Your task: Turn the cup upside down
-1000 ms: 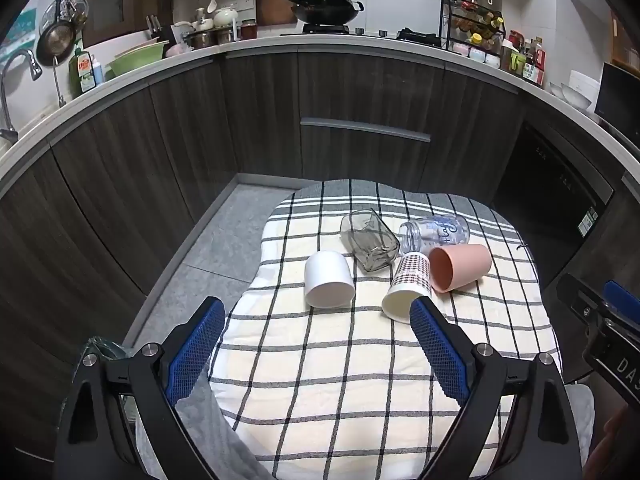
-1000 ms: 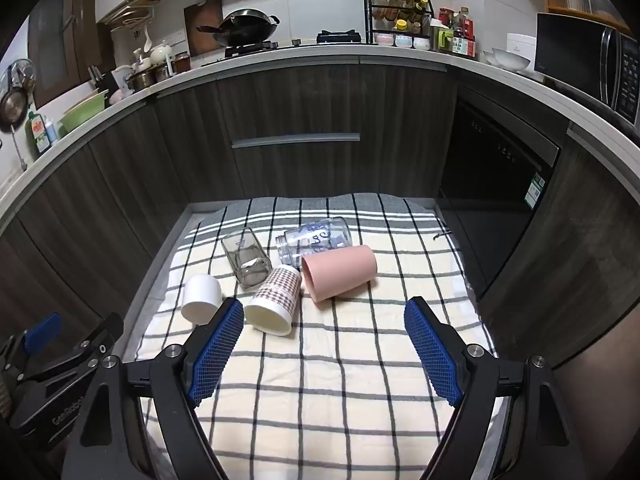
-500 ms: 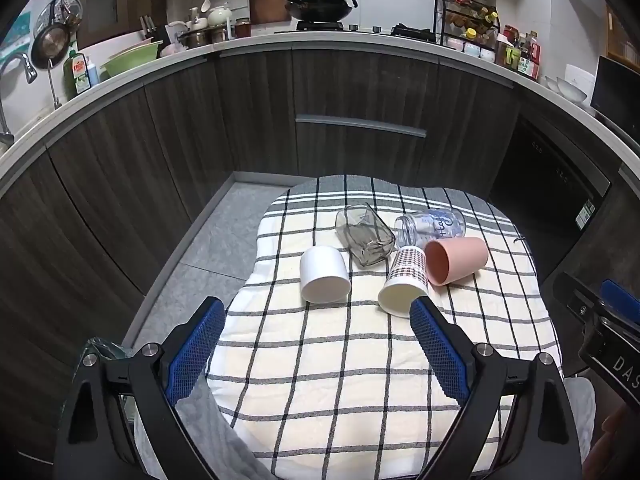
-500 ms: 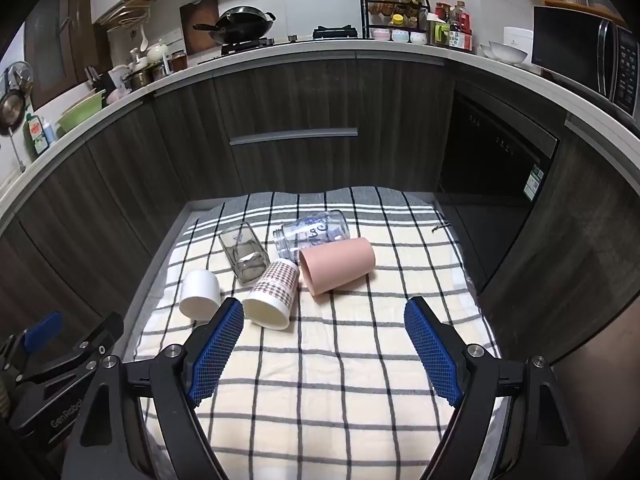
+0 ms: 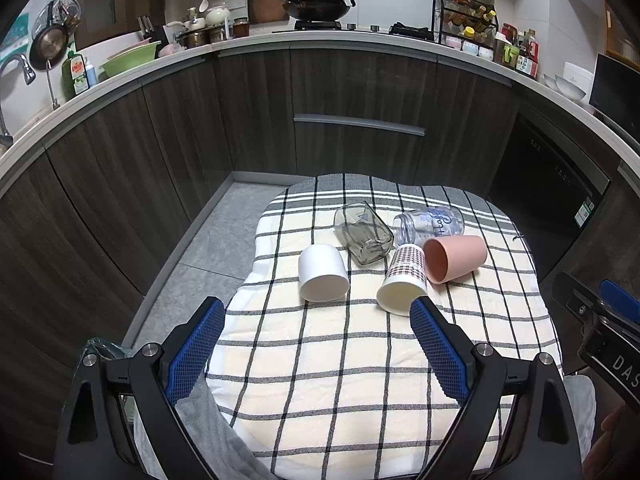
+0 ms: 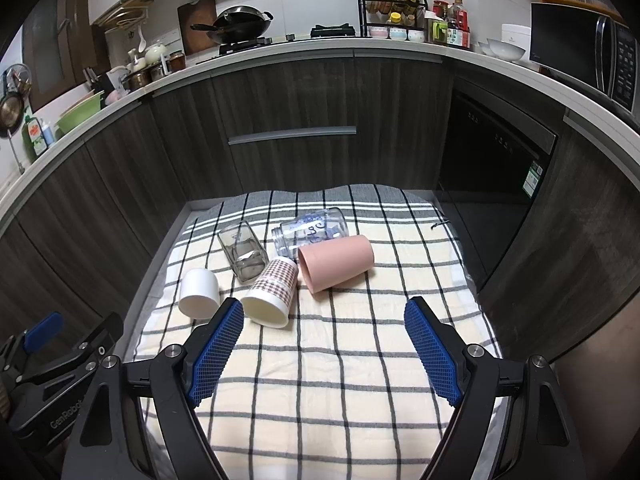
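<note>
In the left wrist view, the left hand-held gripper [image 5: 316,322] hangs above the near part of a checked cloth [image 5: 340,392] that covers the surface, its two blue-padded fingers [image 5: 196,344] spread wide apart with nothing between them. Five vessels lie on their sides in a cluster farther back on the cloth. A white cup [image 5: 323,273] lies alone at the left of the group, its flat end towards the camera. To its right, a checked paper cup [image 5: 403,283] lies with its open mouth facing the camera, just past the tip of the right finger. A pink cup [image 5: 455,258] lies touching the paper cup, mouth turned left. Behind them lie a square glass tumbler [image 5: 363,233] and a clear printed jar [image 5: 429,225], close together. At the right edge, part of the right hand-held gripper [image 5: 600,328] shows. In the right wrist view, the right hand-held gripper [image 6: 323,326] likewise hovers over the cloth [image 6: 340,380] with its fingers [image 6: 430,350] far apart and empty. The paper cup [image 6: 272,294] lies just beyond the left finger's tip, the white cup [image 6: 199,293] to its left, the pink cup [image 6: 337,263] to its right, and the tumbler [image 6: 244,251] and jar [image 6: 310,231] behind. The left hand-held gripper [image 6: 60,354] appears at the lower left edge.
</note>
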`<state>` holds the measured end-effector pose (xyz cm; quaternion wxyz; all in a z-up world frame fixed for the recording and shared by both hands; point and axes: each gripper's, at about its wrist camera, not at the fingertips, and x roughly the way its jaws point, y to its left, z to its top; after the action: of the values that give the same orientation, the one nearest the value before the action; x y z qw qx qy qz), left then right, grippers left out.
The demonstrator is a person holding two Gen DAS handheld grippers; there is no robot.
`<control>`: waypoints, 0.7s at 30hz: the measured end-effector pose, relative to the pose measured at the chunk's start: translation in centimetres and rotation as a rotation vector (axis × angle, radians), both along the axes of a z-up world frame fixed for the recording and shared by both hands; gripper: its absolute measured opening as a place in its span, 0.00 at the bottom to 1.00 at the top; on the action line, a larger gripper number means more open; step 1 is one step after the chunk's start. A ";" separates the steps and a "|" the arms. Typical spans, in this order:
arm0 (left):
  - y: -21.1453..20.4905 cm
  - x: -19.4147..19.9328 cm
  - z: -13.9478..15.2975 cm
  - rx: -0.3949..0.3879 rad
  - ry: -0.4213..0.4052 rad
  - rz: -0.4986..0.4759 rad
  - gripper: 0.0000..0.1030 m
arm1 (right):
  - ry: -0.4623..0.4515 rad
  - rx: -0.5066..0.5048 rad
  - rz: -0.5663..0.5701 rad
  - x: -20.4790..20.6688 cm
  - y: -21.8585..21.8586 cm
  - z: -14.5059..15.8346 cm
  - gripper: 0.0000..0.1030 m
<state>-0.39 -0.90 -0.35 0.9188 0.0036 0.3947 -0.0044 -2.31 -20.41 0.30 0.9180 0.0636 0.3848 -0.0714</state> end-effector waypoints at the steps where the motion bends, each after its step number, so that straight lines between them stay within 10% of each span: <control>1: 0.0 0.0 0.0 -0.001 0.000 0.000 0.92 | 0.000 0.000 0.000 0.0 0.0 0.0 0.80; 21: -0.1 0.1 -0.5 -0.006 0.018 -0.007 0.92 | 0.009 0.007 -0.008 -0.2 -0.2 -0.6 0.80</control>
<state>-0.29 -1.02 -0.85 0.9151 0.0024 0.4031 -0.0086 -2.48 -20.62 -0.35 0.9157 0.0681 0.3890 -0.0738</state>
